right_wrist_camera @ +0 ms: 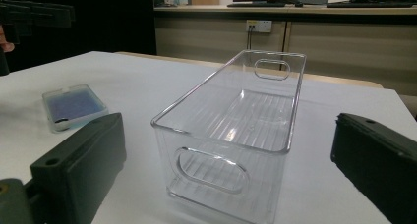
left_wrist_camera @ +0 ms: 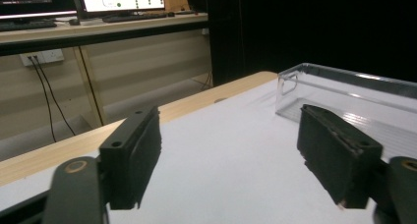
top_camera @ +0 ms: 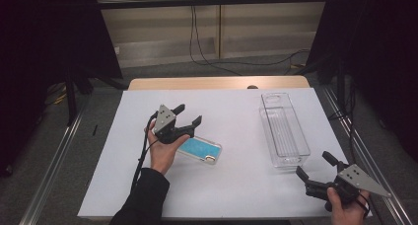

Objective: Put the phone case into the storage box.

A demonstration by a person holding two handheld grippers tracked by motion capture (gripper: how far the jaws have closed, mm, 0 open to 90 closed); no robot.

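Phone case [top_camera: 199,151], a slim rounded rectangle with a turquoise face and a clear rim, lies flat on the white surface [top_camera: 231,185] just beside the left hand [top_camera: 162,151]. The left gripper [top_camera: 190,115] is raised above the case's far-left end, its jaws spread with nothing between them; in the left gripper view they frame bare white surface and the near corner of a clear plastic bin [left_wrist_camera: 344,94]. The right gripper [top_camera: 315,165] sits near the front right corner of the surface, jaws likewise spread and empty, pointing at the bin's near end. That bin [top_camera: 284,131] is long and narrow, with a ribbed floor and an oval handle cutout in each end wall, and it stands well apart from the case. In the right gripper view the case [right_wrist_camera: 73,106] looks bluish, its detail too soft to make out. The case's near-left end is partly hidden behind the left hand in the high view.
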